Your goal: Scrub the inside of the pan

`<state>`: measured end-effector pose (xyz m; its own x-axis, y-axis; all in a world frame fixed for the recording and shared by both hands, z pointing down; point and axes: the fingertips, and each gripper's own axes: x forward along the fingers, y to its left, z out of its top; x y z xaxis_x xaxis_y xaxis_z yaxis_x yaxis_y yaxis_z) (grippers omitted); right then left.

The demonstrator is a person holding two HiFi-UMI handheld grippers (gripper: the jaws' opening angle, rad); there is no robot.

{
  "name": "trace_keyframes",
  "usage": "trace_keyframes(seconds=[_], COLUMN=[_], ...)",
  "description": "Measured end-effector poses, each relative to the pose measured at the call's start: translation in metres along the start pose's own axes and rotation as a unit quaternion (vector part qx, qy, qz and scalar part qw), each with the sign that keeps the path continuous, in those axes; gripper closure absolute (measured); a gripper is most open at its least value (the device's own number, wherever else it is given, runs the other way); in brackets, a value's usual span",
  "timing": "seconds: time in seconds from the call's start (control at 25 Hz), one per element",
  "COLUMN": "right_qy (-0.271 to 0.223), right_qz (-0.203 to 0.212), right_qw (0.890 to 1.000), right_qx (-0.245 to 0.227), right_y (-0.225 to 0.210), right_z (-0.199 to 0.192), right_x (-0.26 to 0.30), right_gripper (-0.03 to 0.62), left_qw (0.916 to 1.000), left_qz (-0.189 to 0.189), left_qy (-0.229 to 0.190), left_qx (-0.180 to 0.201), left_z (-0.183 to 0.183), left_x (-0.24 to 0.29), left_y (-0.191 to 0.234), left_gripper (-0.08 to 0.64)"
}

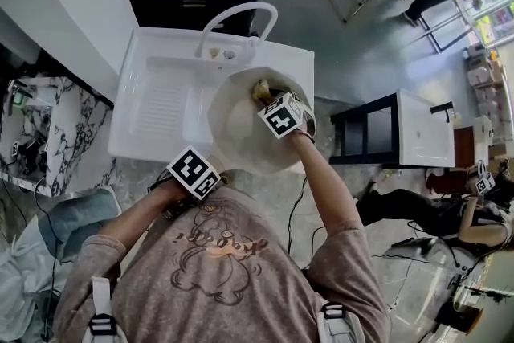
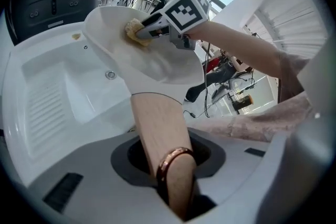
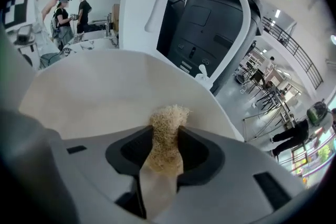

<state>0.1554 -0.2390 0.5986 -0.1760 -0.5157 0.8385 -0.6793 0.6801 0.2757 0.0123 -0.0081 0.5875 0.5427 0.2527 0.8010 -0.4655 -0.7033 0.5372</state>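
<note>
**Right gripper [image 1: 267, 98] clenched on the scourer, up at the far wall of the pan**

Bites down on a straw-coloured fibre scourer [image 3: 168, 120] with both jaws, tuft poking out past the tips and pressed against the pale inside of the pan [image 1: 241, 132]. Reaches high near the far rim, right under the curved faucet [image 1: 238, 10]. Reads as mid-scrub, going by the contact alone. No judging progress, though, with no soil visible on the cream lining.

Over to the other side: left gripper [image 2: 176, 186] locked on the wooden handle [image 2: 157, 123], jaws closed around it just by the copper-coloured ring [image 2: 170, 157]. Holds the pan tipped up, open face toward the person, over the right end of the sink [image 1: 161, 104], handle running out across the near edge. Makes sense as a brace: tilts the bowl to present its wall square to the scourer, and probably sends any drips into the basin rather than onto the floor.

Now the arms. Right forearm stretched forward from the shoulder, bare below the sleeve, wrist angled down into the pan from its near right rim. Left arm tucked in tight, elbow bent, hand low by the chest at the sink's near edge. Puts the anchor close to the body and the reach on the scrubbing side.

Worth watching: hard pushing at the far rim, a long lever against that handle grip. Calls for a firm clamp on the left.
</note>
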Motion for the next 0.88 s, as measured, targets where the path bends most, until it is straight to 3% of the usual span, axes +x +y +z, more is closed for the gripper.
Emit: trace_keyframes(seconds=[0.24,0.52,0.88], right_qy=[0.055,0.071,0.101], right_qz=[0.023,0.067,0.159], right_qw=[0.997,0.995,0.981], right_qx=[-0.056,-0.035,-0.041], right_y=[0.012,0.030,0.085], right_z=[-0.027,-0.043,-0.060], right_x=[-0.001,-0.012,-0.020], right_gripper=[0.428,0.426,0.428], left_qw=[0.9999,0.9997,0.9991], left_qz=[0.001,0.011,0.017], left_qy=[-0.007,-0.010,-0.006], left_qx=[-0.012,-0.021,-0.039], left_z=[-0.001,-0.002,-0.012], left_x=[-0.002,-0.004,-0.001], left_y=[0.004,0.008,0.015], left_gripper=[0.426,0.425,0.425])
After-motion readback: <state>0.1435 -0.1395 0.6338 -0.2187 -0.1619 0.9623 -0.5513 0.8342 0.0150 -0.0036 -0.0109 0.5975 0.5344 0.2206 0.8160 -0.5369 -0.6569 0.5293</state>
